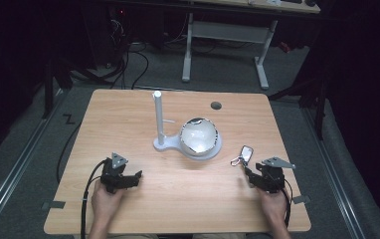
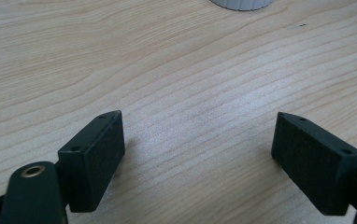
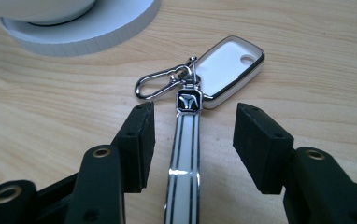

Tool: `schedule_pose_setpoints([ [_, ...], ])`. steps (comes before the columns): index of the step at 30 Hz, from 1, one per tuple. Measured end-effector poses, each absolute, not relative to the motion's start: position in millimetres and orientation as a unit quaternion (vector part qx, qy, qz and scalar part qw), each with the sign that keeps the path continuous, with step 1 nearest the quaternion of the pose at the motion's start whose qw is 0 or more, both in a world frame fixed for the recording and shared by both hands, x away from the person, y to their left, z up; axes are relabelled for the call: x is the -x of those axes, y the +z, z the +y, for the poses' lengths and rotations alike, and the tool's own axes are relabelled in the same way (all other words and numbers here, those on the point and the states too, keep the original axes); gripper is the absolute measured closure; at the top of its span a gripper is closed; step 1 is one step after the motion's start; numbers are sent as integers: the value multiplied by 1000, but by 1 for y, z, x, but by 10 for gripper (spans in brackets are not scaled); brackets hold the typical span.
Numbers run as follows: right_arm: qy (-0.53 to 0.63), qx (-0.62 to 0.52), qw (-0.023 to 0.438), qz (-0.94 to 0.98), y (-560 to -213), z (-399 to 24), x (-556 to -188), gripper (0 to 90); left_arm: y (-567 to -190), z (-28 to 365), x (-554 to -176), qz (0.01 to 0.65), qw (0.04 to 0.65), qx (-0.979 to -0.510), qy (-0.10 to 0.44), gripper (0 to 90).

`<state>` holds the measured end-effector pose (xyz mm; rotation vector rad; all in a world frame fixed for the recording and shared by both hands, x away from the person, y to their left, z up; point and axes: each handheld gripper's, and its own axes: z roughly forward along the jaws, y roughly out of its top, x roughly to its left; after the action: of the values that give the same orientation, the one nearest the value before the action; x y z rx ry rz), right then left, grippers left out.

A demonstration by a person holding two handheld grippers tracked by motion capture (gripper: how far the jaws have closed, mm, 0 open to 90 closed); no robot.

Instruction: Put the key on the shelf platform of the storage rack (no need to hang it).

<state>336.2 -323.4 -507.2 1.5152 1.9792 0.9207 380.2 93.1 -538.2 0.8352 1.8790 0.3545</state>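
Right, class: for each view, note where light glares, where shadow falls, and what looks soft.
High view: room dark, table lit, glare on the bowl. Left gripper view: soft shadows under the jaws. Right gripper view: glare on the key strap, white stand slightly soft.

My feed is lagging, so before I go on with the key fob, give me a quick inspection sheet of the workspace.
Surface: wooden table, flat, with a round grommet hole near the far edge.
Job's things: key fob with carabiner clip and strap, lying flat; the strap runs between the right jaws.
Clutter: white stand with upright post and a bowl on its base.
Grippers: right gripper open, astride the strap, pads apart from it; left gripper open over bare wood.
Cables: one trails from each gripper.
Surroundings: grey floor, white desk frame beyond, dark.
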Motion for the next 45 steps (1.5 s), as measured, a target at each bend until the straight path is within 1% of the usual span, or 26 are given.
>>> schedule_pose_setpoints([
  [8, 332, -563, 232, 720, -513, -323, -354, 502, -538, 93, -380, 779, 503, -346, 146, 175],
  [16, 309, -572, 222, 726, -524, -317, -366, 548, -538, 92, -379, 778, 504, -348, 142, 175],
  [19, 301, -570, 225, 730, -524, -318, -367, 576, -538, 92, -379, 778, 504, -348, 142, 175],
  [21, 301, -570, 227, 730, -524, -321, -367, 630, -538, 92, -379, 778, 504, -348, 142, 175],
  [23, 292, -557, 241, 739, -525, -320, -366, 670, -538, 92, -379, 778, 503, -347, 142, 175],
  [25, 293, -557, 241, 739, -525, -320, -366, 717, -538, 92, -379, 779, 503, -345, 142, 175],
  [26, 293, -557, 241, 739, -525, -320, -366, 717, -537, 92, -379, 782, 503, -341, 141, 175],
  [27, 293, -554, 242, 741, -525, -319, -365, 738, -537, 91, -379, 782, 502, -340, 142, 175],
  [29, 292, -545, 245, 747, -525, -318, -364, 742, -537, 92, -380, 783, 503, -338, 141, 180],
  [31, 291, -551, 237, 745, -524, -318, -367, 745, -537, 92, -380, 782, 504, -340, 141, 183],
  [38, 297, -556, 245, 737, -526, -316, -365, 749, -537, 93, -381, 785, 503, -334, 142, 192],
  [39, 297, -555, 245, 738, -526, -315, -365, 749, -537, 93, -381, 781, 504, -340, 144, 192],
  [43, 294, -547, 244, 745, -525, -313, -364, 750, -537, 93, -380, 782, 504, -339, 143, 192],
  [45, 299, -548, 236, 745, -524, -314, -365, 750, -537, 93, -381, 781, 504, -340, 144, 193],
])
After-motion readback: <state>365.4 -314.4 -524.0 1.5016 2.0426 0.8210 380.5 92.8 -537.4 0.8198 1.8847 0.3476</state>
